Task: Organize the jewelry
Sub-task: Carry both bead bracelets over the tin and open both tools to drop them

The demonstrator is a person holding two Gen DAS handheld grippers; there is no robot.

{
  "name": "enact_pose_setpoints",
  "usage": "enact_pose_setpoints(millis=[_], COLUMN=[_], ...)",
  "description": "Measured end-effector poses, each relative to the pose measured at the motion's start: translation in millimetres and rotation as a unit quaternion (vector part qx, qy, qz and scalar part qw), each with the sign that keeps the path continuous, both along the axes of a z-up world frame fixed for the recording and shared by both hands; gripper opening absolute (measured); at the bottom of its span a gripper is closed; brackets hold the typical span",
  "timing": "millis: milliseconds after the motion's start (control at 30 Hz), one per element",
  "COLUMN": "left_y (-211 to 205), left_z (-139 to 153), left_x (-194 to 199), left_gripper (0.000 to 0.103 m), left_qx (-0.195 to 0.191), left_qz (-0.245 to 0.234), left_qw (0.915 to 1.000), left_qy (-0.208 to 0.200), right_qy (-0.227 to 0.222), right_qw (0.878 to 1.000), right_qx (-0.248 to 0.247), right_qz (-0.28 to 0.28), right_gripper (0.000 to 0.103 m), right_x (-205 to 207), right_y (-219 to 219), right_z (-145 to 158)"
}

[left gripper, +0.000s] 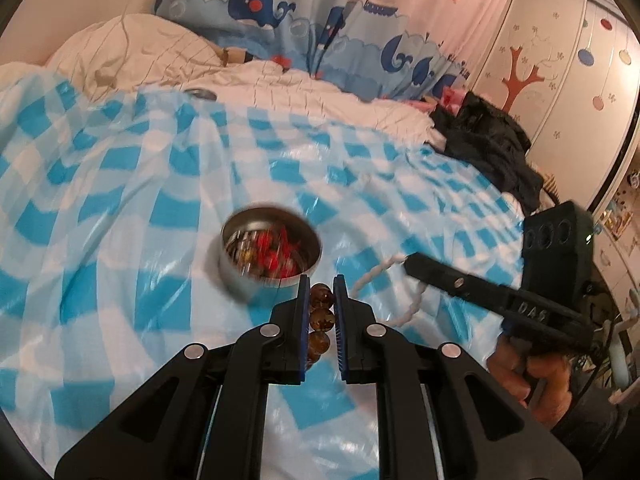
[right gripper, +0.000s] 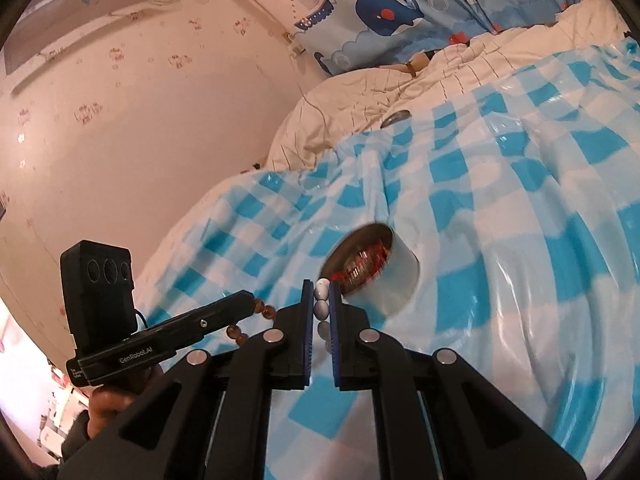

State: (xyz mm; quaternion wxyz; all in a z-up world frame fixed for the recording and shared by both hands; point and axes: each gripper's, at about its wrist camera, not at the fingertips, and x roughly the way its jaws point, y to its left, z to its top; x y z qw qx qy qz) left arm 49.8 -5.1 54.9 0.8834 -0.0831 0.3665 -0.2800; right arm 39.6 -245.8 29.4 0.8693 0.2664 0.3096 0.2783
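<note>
My left gripper (left gripper: 322, 280) is shut on a strand of amber-brown beads (left gripper: 321, 319) that runs between its blue pads. A round metal tin (left gripper: 271, 254) with red and mixed jewelry inside sits on the blue-and-white checked cloth (left gripper: 120, 208), just beyond the fingertips. My right gripper (right gripper: 322, 285) is shut on a strand of white beads (right gripper: 321, 308), and the same metal tin (right gripper: 374, 268) lies just ahead to its right. In the left wrist view the right gripper (left gripper: 408, 263) holds the white bead strand (left gripper: 380, 272), which trails down. The brown beads (right gripper: 266, 311) hang from the left gripper (right gripper: 250, 300) in the right wrist view.
A flat metal lid (left gripper: 201, 94) lies at the far edge of the checked cloth, near the cream duvet (left gripper: 160, 52). Dark clothing (left gripper: 488, 144) is piled at the right. A whale-print curtain (left gripper: 300, 20) hangs behind the bed. A hand (left gripper: 532, 372) holds the right tool.
</note>
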Motion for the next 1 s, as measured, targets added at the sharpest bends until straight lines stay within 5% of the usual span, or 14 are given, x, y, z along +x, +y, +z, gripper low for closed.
enact_pose_setpoints(millis=[167, 267, 367, 433, 500, 633, 667, 767, 1000], left_y=[-5, -4, 4, 16, 26, 42, 47, 56, 37], left_z=[18, -2, -37, -46, -42, -34, -33, -36, -34], left_x=[33, 69, 95, 98, 96, 88, 85, 79, 49], left_gripper=[0.01, 0.019, 0.034, 0.036, 0.046, 0.05, 0.051, 0.053, 0.06], left_qx=[-0.037, -0.017, 0.024, 0.002, -0.003, -0.015, -0.019, -0.021, 0.076], left_qz=[0.001, 0.046, 0.089, 0.105, 0.118, 0.134, 0.141, 0.148, 0.142], left_qw=[0.9992, 0.9987, 0.9931, 0.9901, 0.9891, 0.9878, 0.9867, 0.9854, 0.9861], left_qy=[-0.013, 0.012, 0.074, 0.093, 0.088, 0.079, 0.079, 0.082, 0.043], right_qy=[-0.008, 0.004, 0.02, 0.024, 0.029, -0.001, -0.004, -0.02, -0.024], right_qw=[0.999, 0.999, 1.0, 0.998, 0.995, 0.97, 0.968, 0.966, 0.97], right_qx=[0.03, 0.033, -0.017, -0.048, -0.098, -0.241, -0.252, -0.257, -0.236], right_qz=[0.01, 0.015, 0.013, 0.017, 0.021, 0.002, -0.001, -0.024, -0.049], right_gripper=[0.008, 0.008, 0.008, 0.008, 0.008, 0.009, 0.01, 0.038, 0.05], right_x=[31, 59, 79, 88, 95, 93, 93, 86, 53], right_y=[8, 20, 38, 50, 64, 93, 93, 86, 61], right_z=[13, 9, -2, -9, -17, -27, -28, -25, -16])
